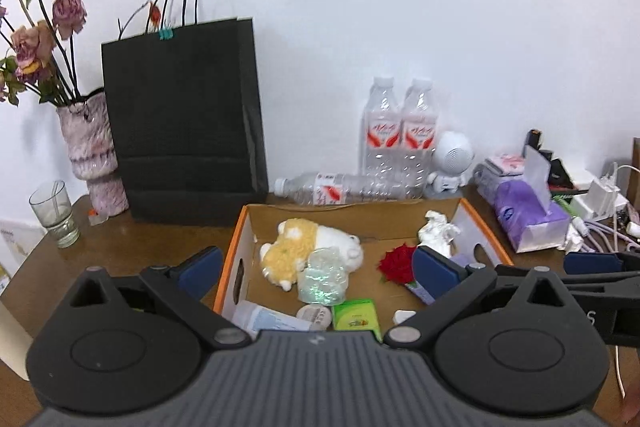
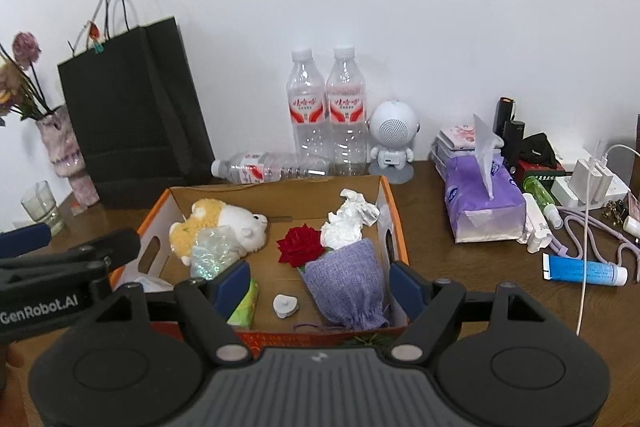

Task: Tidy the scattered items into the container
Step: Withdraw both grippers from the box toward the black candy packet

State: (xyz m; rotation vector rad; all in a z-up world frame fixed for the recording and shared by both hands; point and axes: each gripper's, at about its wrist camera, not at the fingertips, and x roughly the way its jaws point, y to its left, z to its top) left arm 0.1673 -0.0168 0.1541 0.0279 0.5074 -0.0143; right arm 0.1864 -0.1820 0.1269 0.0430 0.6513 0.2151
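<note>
An open cardboard box with orange rim sits on the brown table. Inside lie a yellow-white plush toy, a shiny clear pouch, a red rose, crumpled white tissue, a purple drawstring pouch, a green packet and a small white piece. My left gripper is open and empty above the box's near side. My right gripper is open and empty, over the purple pouch.
Behind the box stand a black paper bag, two upright water bottles, one lying bottle and a white speaker figure. A vase and glass are left. A purple tissue pack, blue tube, charger and cables are right.
</note>
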